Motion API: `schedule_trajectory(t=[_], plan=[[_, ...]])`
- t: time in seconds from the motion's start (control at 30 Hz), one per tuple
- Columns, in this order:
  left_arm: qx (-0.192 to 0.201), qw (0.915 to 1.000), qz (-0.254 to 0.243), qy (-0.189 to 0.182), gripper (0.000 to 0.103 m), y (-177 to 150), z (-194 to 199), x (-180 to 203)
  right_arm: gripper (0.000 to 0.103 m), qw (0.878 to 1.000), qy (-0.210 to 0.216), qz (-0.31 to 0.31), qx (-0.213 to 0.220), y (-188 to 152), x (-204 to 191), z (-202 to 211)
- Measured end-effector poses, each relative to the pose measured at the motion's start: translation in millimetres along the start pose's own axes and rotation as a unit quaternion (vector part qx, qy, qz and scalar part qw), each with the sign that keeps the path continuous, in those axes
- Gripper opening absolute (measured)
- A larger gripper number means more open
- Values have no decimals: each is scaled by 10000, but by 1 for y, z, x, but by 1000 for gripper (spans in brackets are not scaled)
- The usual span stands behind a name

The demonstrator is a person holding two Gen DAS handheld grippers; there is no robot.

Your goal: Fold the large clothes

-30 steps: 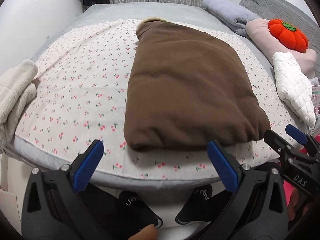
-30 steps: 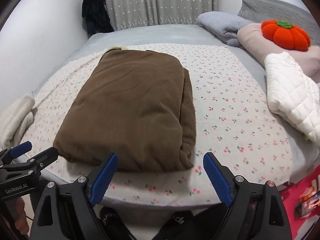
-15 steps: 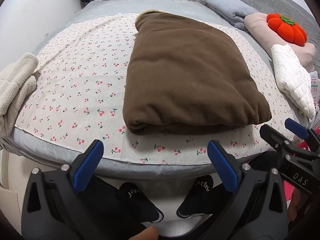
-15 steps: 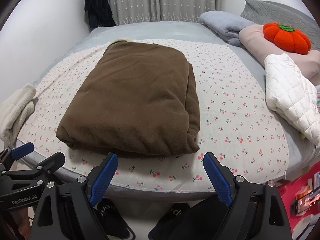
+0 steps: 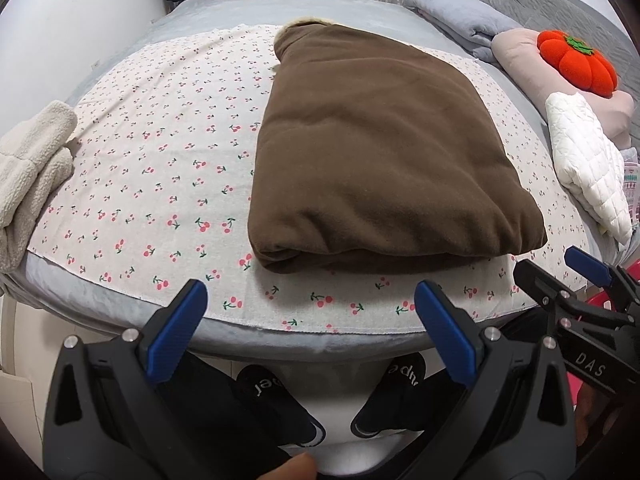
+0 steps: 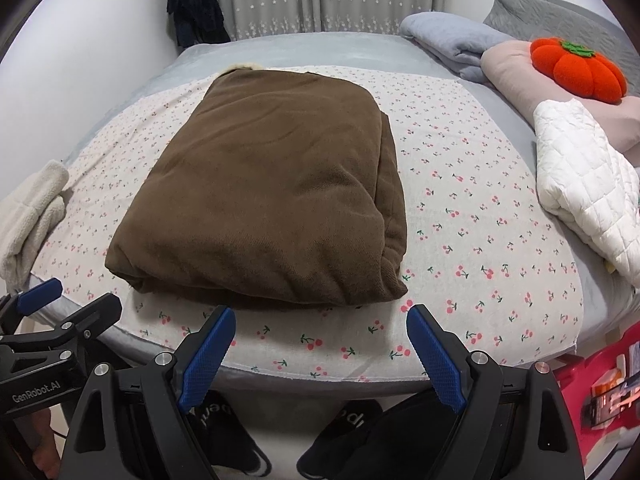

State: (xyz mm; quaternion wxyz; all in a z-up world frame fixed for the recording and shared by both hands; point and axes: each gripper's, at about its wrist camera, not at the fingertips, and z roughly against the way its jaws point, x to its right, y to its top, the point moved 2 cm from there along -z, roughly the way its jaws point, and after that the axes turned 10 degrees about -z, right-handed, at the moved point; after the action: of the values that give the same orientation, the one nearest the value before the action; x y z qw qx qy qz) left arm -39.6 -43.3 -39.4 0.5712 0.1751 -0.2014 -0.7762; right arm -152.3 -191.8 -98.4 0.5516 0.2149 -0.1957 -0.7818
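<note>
A thick brown garment lies folded into a long block on the cherry-print sheet that covers the bed. A pale fleece collar peeks out at its far end. My left gripper stands open above the bed's near edge, in front of the garment's near left corner, with nothing between its blue pads. My right gripper is open too, just in front of the garment's near right corner, and holds nothing. Each gripper shows at the side of the other's view.
A cream fleece item lies at the bed's left edge. At the right are a white quilted item, a pink pillow with an orange pumpkin cushion and folded grey bedding. The person's black slippers stand on the floor below the bed edge.
Both grippers have drawn back from the garment towards the bed's near edge, so more sheet shows in front of it. The garment has not moved.
</note>
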Motion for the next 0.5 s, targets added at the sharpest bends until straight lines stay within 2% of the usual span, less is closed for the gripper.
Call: schedule_trajectory(t=[0.5], plan=[[-27, 10000, 17, 0, 103, 0, -2, 0, 89, 10000, 5, 29, -10, 0, -1, 0]])
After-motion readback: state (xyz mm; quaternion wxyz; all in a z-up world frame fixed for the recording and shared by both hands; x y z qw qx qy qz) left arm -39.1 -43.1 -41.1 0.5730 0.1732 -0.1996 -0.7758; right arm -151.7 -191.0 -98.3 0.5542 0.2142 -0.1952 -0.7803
